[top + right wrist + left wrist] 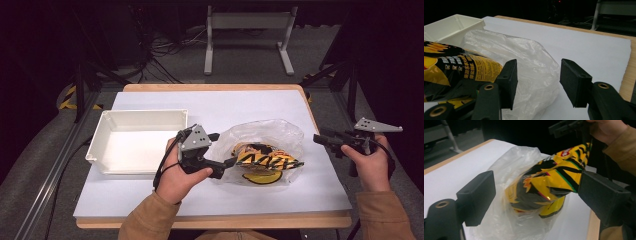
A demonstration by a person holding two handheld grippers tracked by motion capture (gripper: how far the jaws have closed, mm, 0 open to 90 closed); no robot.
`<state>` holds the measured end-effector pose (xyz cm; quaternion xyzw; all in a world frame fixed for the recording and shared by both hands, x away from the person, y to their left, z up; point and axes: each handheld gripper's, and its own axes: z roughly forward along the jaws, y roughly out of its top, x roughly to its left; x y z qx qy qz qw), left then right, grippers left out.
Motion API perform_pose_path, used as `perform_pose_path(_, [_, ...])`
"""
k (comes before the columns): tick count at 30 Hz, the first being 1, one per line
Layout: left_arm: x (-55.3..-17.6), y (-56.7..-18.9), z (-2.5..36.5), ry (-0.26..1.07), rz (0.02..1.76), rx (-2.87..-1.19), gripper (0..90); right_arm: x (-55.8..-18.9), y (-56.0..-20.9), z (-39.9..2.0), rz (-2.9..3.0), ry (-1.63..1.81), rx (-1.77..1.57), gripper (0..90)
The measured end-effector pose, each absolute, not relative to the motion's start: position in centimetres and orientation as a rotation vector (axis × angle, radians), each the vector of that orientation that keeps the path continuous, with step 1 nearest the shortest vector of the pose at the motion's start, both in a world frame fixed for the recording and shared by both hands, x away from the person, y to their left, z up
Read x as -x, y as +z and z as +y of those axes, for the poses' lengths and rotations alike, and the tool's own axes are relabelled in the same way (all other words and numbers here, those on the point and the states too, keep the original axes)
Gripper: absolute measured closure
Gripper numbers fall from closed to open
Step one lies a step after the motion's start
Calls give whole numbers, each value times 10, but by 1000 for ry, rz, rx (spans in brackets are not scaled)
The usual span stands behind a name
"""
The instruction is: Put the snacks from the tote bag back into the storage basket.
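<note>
A yellow and black snack packet [265, 161] lies inside a clear plastic bag [265, 131] on the white table cover, right of centre. My left gripper [221, 150] sits at the bag's left end, jaws open and pointing right. In the left gripper view, the left gripper [536, 195] has its wide-apart jaws framing the packet [549, 185] without pressing on it. My right gripper [324, 140] hovers open just right of the bag, off the table's right side. In the right gripper view, the right gripper [537, 82] points at the crumpled bag [524, 65], nothing between its pads.
A white rectangular tray [102, 131], with nothing in it, stands left of the bag and shows again as the tray [454, 22] far off. The wooden table edge [215, 220] runs along the front. A grey metal stand [247, 22] is on the floor behind.
</note>
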<state>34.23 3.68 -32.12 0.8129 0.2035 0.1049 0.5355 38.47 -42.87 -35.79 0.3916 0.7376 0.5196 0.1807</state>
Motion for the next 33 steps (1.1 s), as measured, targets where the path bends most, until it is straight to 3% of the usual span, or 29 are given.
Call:
perform_pose_path(12, [-347,-337,3,191,349,-1971,104,-386,-359,-426,2087,1504,-1104,467])
perform_pose_path(27, [-366,-363,-16,116,326,-1945,70,-387,-361,-425,2097,1515,-1101,458])
perform_pose_path(33, [-369,-367,-20,175,289,-1968,168,-388,-362,-423,2103,1511,-1104,454])
